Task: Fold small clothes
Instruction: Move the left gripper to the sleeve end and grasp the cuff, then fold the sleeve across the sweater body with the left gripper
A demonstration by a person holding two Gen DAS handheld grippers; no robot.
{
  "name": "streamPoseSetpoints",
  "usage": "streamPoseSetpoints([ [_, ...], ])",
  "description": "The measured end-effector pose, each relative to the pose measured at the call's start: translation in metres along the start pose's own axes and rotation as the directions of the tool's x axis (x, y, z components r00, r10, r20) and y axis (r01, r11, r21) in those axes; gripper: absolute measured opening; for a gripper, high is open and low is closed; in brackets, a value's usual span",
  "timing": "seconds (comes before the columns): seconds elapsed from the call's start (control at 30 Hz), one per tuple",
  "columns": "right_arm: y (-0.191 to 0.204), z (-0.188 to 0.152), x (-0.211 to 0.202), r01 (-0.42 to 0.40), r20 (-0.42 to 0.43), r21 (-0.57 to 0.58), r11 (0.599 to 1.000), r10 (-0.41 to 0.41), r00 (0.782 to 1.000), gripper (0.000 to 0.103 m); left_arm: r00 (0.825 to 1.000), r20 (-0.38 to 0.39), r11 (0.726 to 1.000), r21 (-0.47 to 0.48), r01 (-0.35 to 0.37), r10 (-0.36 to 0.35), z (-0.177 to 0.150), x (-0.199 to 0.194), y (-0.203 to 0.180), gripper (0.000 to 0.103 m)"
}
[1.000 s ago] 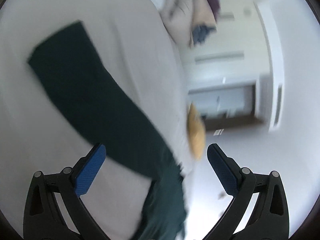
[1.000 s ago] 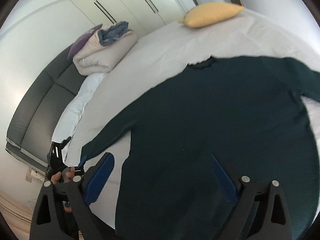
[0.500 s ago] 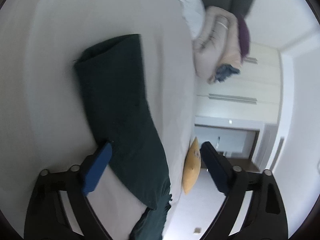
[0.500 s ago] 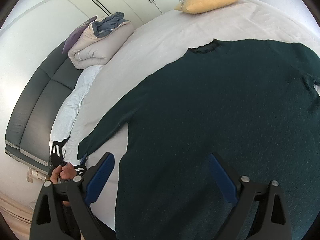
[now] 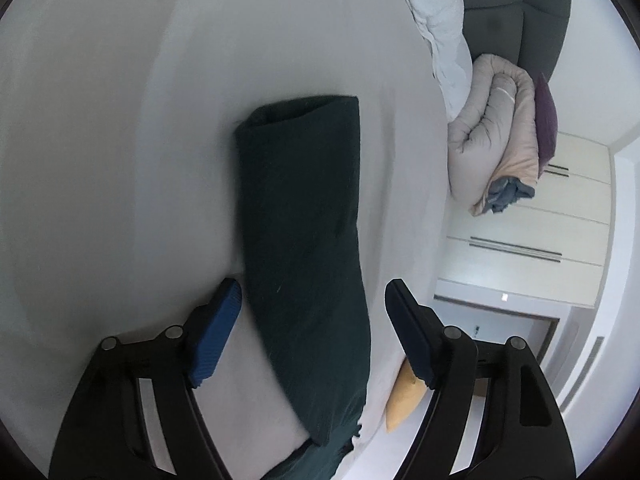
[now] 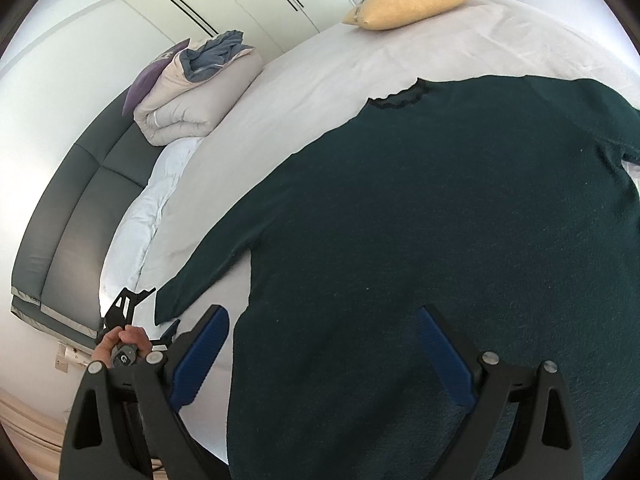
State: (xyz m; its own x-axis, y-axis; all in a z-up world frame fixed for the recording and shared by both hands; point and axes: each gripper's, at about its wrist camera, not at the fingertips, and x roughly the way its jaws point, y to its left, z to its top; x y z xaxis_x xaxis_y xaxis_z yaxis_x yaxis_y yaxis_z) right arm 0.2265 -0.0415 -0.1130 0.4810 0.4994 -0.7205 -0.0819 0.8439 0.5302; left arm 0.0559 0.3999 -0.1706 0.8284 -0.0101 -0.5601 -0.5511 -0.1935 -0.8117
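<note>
A dark green sweater [image 6: 420, 240] lies spread flat on the white bed sheet [image 6: 320, 72], neck toward the far side. Its left sleeve [image 5: 304, 216] stretches out, cuff end away from my left gripper. My left gripper [image 5: 314, 300] is open and empty, its jaws either side of the sleeve and just above it. It also shows in the right wrist view [image 6: 128, 312] beside the cuff. My right gripper [image 6: 324, 328] is open and empty above the sweater's lower body, near the hem.
A yellow pillow [image 6: 412, 0] lies at the far bed edge. A rolled beige duvet [image 6: 196, 96] with a purple pillow and blue cloth sits by the dark headboard [image 6: 68, 216]. White wardrobes [image 5: 532, 232] stand beyond the bed.
My left gripper has swung round and come in line with the sleeve, which now runs between its jaws. My right gripper has moved slightly closer over the sweater body.
</note>
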Motion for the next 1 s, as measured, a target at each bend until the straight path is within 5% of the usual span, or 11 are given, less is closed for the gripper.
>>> streamPoseSetpoints([
  [0.17,-0.005,-0.002,0.000,-0.005,0.007,0.010,1.000,0.005,1.000,0.097,0.999,0.009,0.998,-0.055,0.043,-0.043,0.009,0.018,-0.005,0.073],
  [0.23,-0.009,-0.002,-0.002,-0.008,0.012,0.018,1.000,0.008,1.000,0.097,0.998,-0.001,0.996,-0.070,0.060,-0.060,0.013,0.027,-0.007,0.052],
  [0.27,-0.012,-0.002,-0.004,-0.010,0.016,0.023,1.000,0.009,1.000,0.097,0.997,-0.014,0.995,-0.079,0.068,-0.070,0.015,0.033,-0.005,0.031],
  [0.4,-0.023,-0.001,-0.008,-0.007,0.030,0.046,0.999,0.006,1.000,0.097,0.998,0.000,0.995,-0.086,0.055,-0.055,0.020,0.042,0.003,0.013],
  [0.57,-0.035,0.002,-0.010,0.002,0.039,0.060,0.998,-0.004,0.999,0.097,0.999,0.008,0.991,0.130,0.030,-0.031,0.004,0.052,-0.037,0.010],
  [0.67,-0.044,0.007,-0.012,0.005,0.054,0.071,0.997,-0.009,0.998,0.097,0.999,-0.039,0.928,0.371,0.016,-0.001,-0.035,0.070,-0.083,0.010],
  [0.73,-0.050,0.010,-0.014,0.004,0.066,0.082,0.997,-0.009,0.998,0.097,0.997,-0.069,0.856,0.518,0.013,0.026,-0.067,0.086,-0.111,0.010],
  [0.8,-0.057,0.014,-0.017,0.001,0.077,0.093,0.996,-0.008,0.997,0.097,0.993,-0.095,0.744,0.668,0.011,0.070,-0.110,0.104,-0.137,0.010],
  [0.87,-0.064,0.017,-0.018,0.002,0.085,0.101,0.995,-0.011,0.996,0.097,0.988,-0.083,0.545,0.839,-0.002,0.131,-0.168,0.124,-0.157,0.010],
  [0.9,-0.069,0.021,-0.018,0.002,0.089,0.109,0.994,-0.012,0.996,0.097,0.985,-0.044,0.373,0.928,-0.020,0.164,-0.208,0.134,-0.163,0.010],
  [1.0,-0.076,0.035,-0.017,-0.004,0.084,0.110,0.994,-0.006,0.996,0.097,0.977,0.049,0.001,0.999,-0.050,0.207,-0.291,0.154,-0.148,0.008],
])
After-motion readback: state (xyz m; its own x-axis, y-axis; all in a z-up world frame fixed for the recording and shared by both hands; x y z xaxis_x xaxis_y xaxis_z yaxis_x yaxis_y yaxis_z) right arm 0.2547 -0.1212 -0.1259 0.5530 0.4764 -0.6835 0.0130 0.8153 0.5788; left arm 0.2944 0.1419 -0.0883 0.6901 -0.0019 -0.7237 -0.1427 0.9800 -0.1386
